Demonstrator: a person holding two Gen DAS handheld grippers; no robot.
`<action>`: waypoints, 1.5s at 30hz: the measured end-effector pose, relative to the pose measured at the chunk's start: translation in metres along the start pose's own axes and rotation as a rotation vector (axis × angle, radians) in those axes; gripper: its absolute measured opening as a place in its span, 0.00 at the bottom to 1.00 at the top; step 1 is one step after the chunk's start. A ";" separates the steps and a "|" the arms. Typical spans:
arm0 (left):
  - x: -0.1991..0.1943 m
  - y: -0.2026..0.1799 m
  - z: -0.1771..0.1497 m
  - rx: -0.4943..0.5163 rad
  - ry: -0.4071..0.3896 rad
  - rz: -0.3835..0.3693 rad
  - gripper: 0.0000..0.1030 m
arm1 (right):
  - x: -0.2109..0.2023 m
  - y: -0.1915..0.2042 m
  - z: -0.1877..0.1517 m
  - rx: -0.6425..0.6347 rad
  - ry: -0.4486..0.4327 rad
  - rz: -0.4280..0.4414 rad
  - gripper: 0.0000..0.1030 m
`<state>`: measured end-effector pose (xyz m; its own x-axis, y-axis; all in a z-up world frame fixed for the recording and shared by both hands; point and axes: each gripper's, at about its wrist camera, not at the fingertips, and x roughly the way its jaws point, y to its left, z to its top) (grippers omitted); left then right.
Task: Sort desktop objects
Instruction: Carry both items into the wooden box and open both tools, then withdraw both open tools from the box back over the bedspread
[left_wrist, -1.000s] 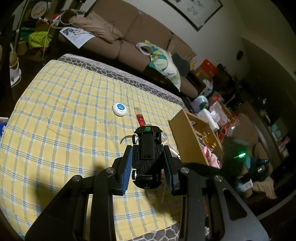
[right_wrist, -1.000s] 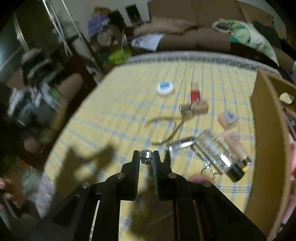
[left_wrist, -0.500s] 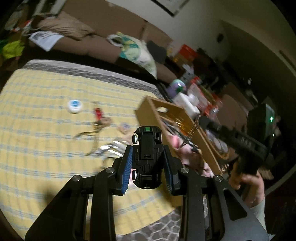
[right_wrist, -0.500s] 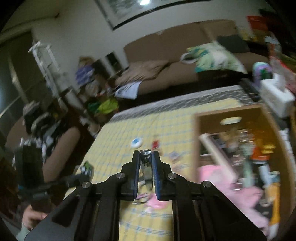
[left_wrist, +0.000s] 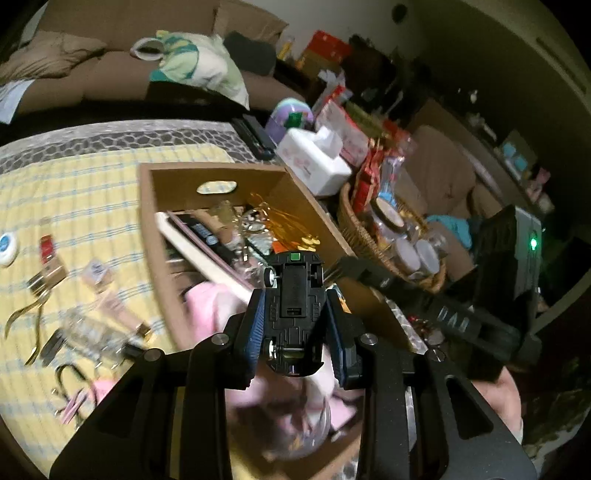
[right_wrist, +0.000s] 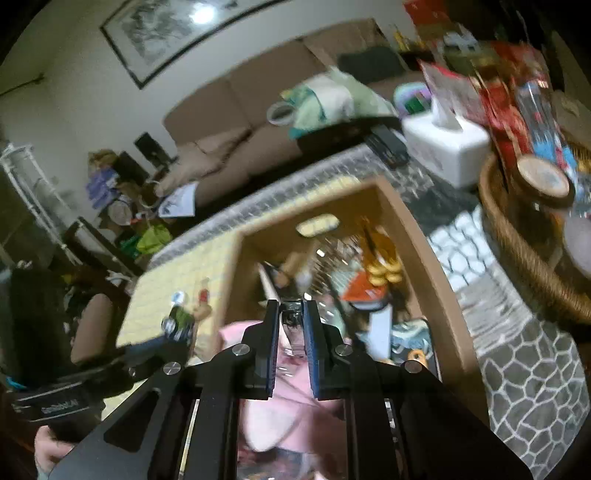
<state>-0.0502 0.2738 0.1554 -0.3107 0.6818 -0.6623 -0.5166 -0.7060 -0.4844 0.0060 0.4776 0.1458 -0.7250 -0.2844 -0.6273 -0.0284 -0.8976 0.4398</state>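
- Cluttered living room, dim light, brown sofa (left_wrist: 110, 77) along the back, and a counter (left_wrist: 85, 192) under a yellow check cloth that everything sits on.
- Left gripper (left_wrist: 293, 328) has its fingers clamped on a black toy car (left_wrist: 293, 295), held upside down with its wheels showing. The car's long axis runs straight out along the fingers, nose toward the top of the frame.
- Right gripper (right_wrist: 291, 332) is squeezed nearly closed on a small metal piece (right_wrist: 293, 325). It looks like a nail clipper, but it's too blurry to be sure.
- The thing that matters: both grippers hang right over the open wooden box (left_wrist: 147, 229), which fills the middle of both wrist views, so the drop spot is directly below and a bit ahead of the fingers. I'd guess neither hand has much of a lead; both look about ready to let go.
- The box is already pretty full: something pink and soft (left_wrist: 210, 306) at the near end, a long pale board (left_wrist: 199, 254) lying diagonally, gold bits (left_wrist: 295, 229) toward the far wall, plus a jumble I can't make out.
- Still out on the cloth, left side of the left view: a round white tin (left_wrist: 7, 243), a small red bottle (left_wrist: 47, 247), gold pliers (left_wrist: 29, 314), and a clear bottle (left_wrist: 88, 332).
- A wicker basket (left_wrist: 354, 221) of jars sits just right of the box, not part of the sort as far as I can tell.
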 end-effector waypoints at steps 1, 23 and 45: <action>0.013 -0.002 0.004 0.000 0.016 0.013 0.28 | 0.008 -0.008 -0.003 0.019 0.021 -0.003 0.12; 0.030 0.023 0.015 -0.057 0.002 0.148 0.64 | 0.015 -0.023 0.003 0.103 -0.006 -0.012 0.24; -0.082 0.150 -0.094 -0.080 0.012 0.419 0.85 | 0.025 0.148 -0.029 -0.176 0.042 0.153 0.70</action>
<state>-0.0267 0.0940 0.0834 -0.4712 0.3310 -0.8176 -0.2842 -0.9345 -0.2145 0.0037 0.3276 0.1763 -0.6823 -0.4322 -0.5896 0.2026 -0.8867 0.4155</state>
